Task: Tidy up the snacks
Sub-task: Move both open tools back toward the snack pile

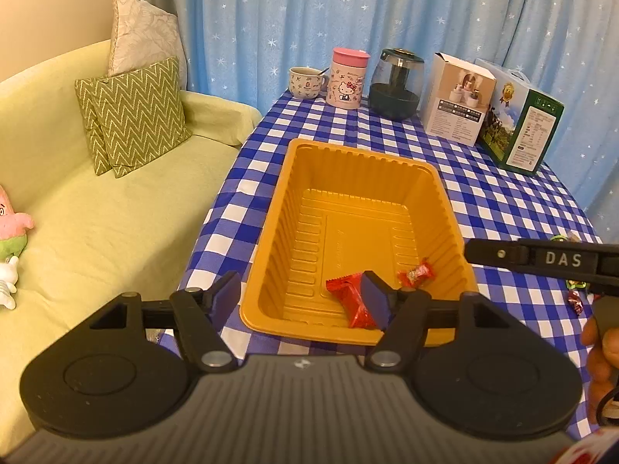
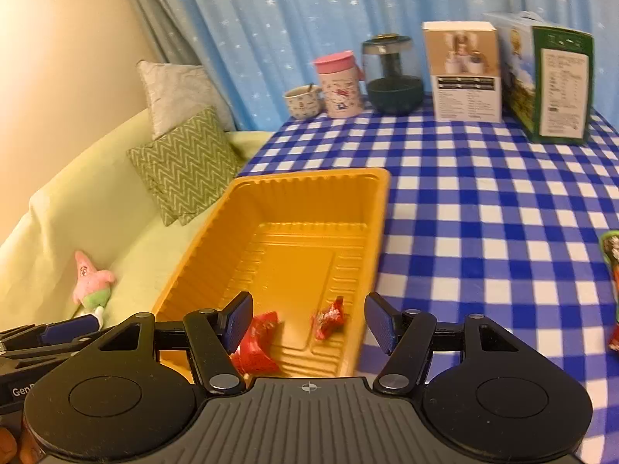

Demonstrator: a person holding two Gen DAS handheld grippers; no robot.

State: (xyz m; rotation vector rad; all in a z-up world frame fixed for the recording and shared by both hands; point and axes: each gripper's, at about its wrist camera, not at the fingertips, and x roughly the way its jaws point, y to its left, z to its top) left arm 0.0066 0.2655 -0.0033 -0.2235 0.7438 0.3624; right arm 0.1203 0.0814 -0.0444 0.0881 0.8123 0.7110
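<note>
Small room, star-print blue curtain (image 1: 348, 19) at the back, a yellow-green sofa (image 1: 96, 224) along the left with cushions and a pink plush. Tabletop under a blue-and-white check cloth (image 2: 483, 232).

Far edge of the tabletop holds a row kept well clear of the work: cup (image 1: 306, 82), pink canister (image 1: 346, 79), dark glass jar (image 1: 395, 85), two cartons (image 1: 460, 100). Judged as bystanders, pushed back to leave the near area free.

Orange tray (image 1: 294, 178) sits near-left, long side running away from the viewer, probably placed as the collecting bin within reach of both hands. Two red-wrapped snacks lie loose on its floor at the near end: a larger red packet (image 1: 348, 294) to the left, a small twisted red candy (image 1: 416, 273) to the right, slightly apart.

Left tongs (image 1: 300, 295) apart, nothing between the pads; one pad stands outside the tray's left wall, the other over the packet, whether touching it I cannot tell. Right tongs (image 2: 307, 319) also apart and empty, hovering over the tray's near end with the candy lying below the gap. Both read as drops completed into the tray.

More wrapped snacks (image 1: 574, 301) remain on the cloth to the right of the tray, partly hidden behind the right tool. Sorting judged early; those pieces are the likely next pick.
</note>
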